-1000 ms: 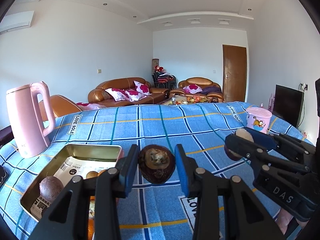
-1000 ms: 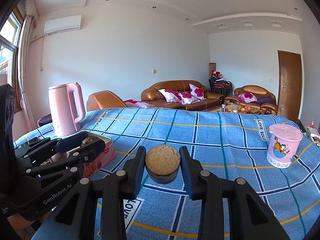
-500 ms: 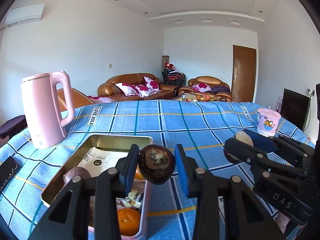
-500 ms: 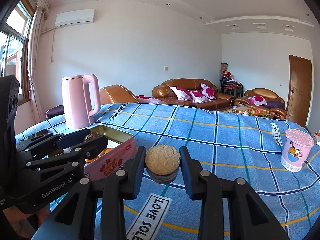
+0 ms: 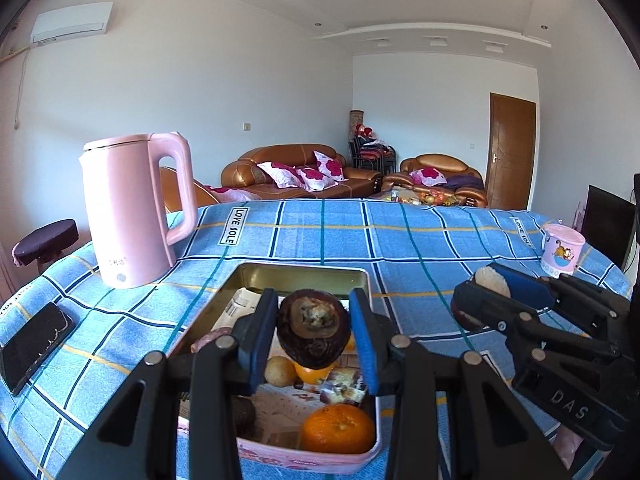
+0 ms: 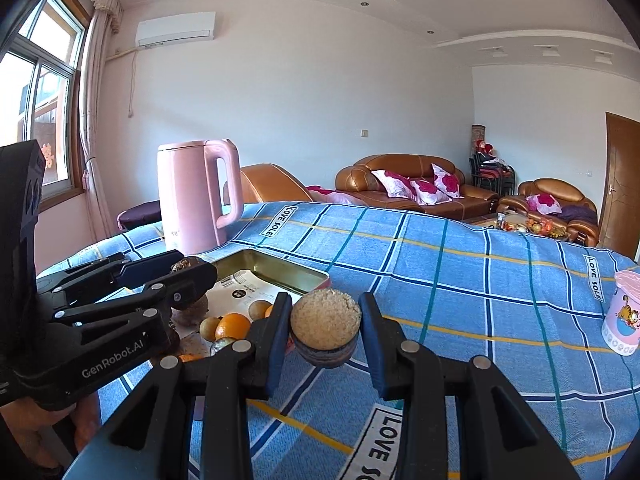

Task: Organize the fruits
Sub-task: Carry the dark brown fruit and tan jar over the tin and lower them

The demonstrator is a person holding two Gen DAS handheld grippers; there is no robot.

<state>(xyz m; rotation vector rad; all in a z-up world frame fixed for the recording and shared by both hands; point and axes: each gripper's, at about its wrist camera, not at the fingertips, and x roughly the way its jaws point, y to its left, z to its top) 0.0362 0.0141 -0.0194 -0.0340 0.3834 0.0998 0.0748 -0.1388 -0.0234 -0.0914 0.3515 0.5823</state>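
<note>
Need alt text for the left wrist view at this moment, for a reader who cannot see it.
The left claw grips a dark brown fruit above an open pink tin holding an orange and other small fruits. The tin sits on a blue plaid tablecloth beside a pink kettle; the right claw, holding another piece, is at right.

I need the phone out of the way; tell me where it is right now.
In the left wrist view, the phone lies flat on the blue checked tablecloth at the far left, in front of the pink kettle and left of the tin.

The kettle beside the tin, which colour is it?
Pale pink kettle, clearest in the left wrist view.
</note>
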